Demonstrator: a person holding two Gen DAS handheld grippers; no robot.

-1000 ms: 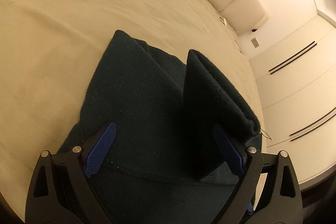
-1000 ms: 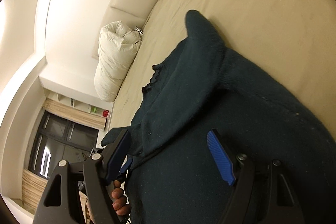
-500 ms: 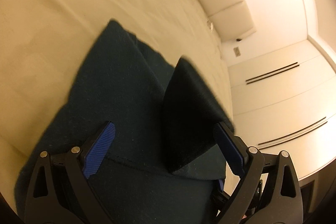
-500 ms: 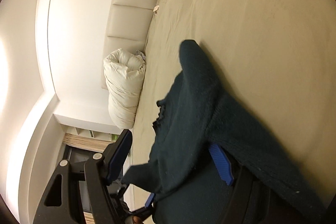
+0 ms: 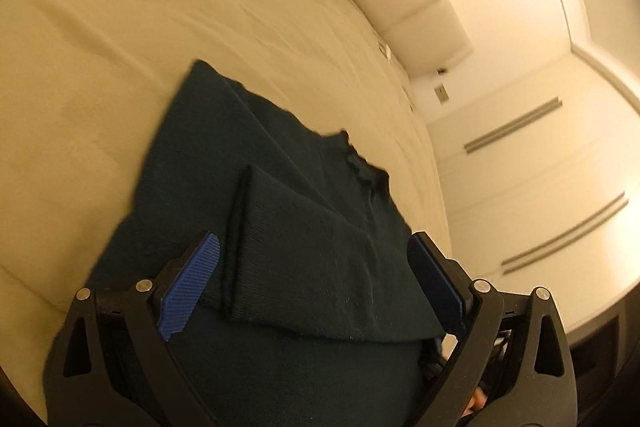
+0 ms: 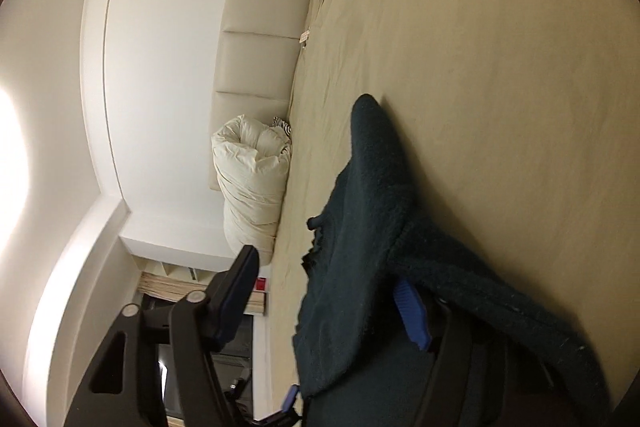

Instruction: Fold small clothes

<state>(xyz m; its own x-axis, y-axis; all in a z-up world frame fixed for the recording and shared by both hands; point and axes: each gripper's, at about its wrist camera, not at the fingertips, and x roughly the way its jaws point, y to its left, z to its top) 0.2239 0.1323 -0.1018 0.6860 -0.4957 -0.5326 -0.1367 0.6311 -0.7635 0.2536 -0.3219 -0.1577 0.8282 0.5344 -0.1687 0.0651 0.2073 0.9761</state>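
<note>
now the dark sweater (image 5: pixel 304 267) lies on the beige bed (image 5: pixel 120 67), in the lower middle of the left wrist view. a sleeve (image 5: pixel 288 251) is folded over the body of the sweater, and its ribbed cuff edge runs almost upright near the left pad. the frilled neckline (image 5: pixel 360 167) is just right of centre, close to the bed edge.

the left gripper (image 5: pixel 316 287) is spread wide above the sweater; its blue pads (image 5: pixel 188 287) stand apart at the lower left and lower right, and nothing is pinched between them. whether the pads touch the cloth under them, i cannot tell.

in the right wrist view the picture is turned on its side, so the bed fills the right half and the wall the left. the right gripper (image 6: pixel 328 291) is also spread. one blue pad (image 6: pixel 412 315) is partly under a fold of the sweater (image 6: pixel 360 267), which drapes over that finger; the other finger (image 6: pixel 236 291) is free at the lower left, with no cloth on it. so the sweater hangs on one finger and is not clamped.

a white pillow (image 6: pixel 252 183) lies against the padded headboard (image 6: pixel 256 39) at the centre left of this view.
</note>
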